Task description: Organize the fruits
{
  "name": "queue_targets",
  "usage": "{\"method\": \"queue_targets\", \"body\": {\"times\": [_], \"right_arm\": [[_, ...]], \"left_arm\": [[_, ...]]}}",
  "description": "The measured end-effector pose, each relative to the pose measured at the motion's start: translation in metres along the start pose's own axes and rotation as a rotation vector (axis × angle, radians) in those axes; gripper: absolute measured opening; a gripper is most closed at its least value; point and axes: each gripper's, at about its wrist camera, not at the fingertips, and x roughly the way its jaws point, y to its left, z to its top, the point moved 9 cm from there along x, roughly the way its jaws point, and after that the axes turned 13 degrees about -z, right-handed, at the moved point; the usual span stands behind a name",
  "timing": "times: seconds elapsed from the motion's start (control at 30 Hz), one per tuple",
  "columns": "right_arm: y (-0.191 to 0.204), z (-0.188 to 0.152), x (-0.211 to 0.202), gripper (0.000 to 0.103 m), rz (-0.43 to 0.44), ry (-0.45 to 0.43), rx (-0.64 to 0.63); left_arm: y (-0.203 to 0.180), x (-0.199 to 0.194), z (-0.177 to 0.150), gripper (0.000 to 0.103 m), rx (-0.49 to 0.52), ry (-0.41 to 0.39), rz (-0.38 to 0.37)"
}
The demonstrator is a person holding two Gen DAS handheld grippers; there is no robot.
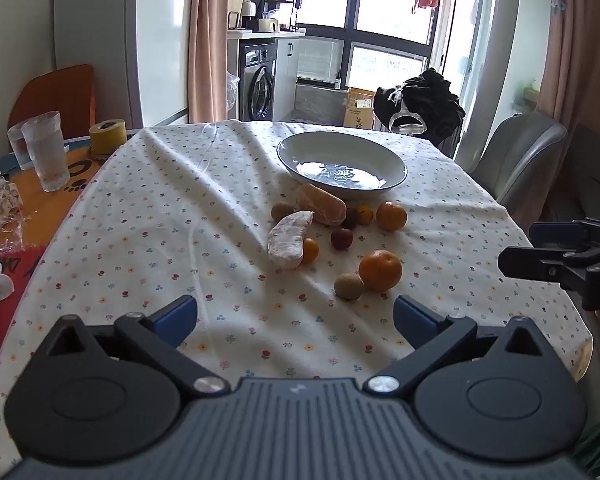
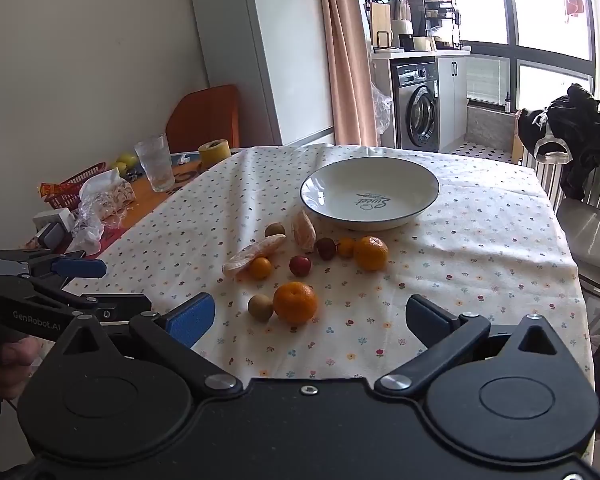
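Both my grippers hang above the near edge of the floral tablecloth (image 1: 148,208), empty. My left gripper (image 1: 295,316) has its blue-padded jaws spread wide, nothing between them. My right gripper (image 2: 310,318) is likewise wide apart and holds nothing.

The fruits lie loose on the cloth ahead of me. Nearest are a large mandarin (image 2: 295,302) and a brown longan (image 2: 261,308), touching each other. Beyond them sit a red fruit (image 2: 300,266), a small orange fruit (image 2: 259,267) against a peeled citrus segment (image 2: 254,255), a second peeled segment (image 2: 304,230), a second longan (image 2: 275,229), and a further mandarin (image 2: 371,253) beside two small fruits.

The white bowl (image 2: 370,190), dark-rimmed with "Sweet" printed inside, stands just behind the cluster and contains no fruit.
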Motion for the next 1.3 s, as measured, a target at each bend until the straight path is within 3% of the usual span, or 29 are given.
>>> {"method": "queue_targets", "body": {"times": [1.3], "right_arm": [[-0.0075, 0.0080, -0.0059, 0.103, -0.041, -0.030, -0.016]], "left_arm": [[-0.0027, -0.0070, 0.0056, 0.103, -0.004, -0.031, -0.012]]}}
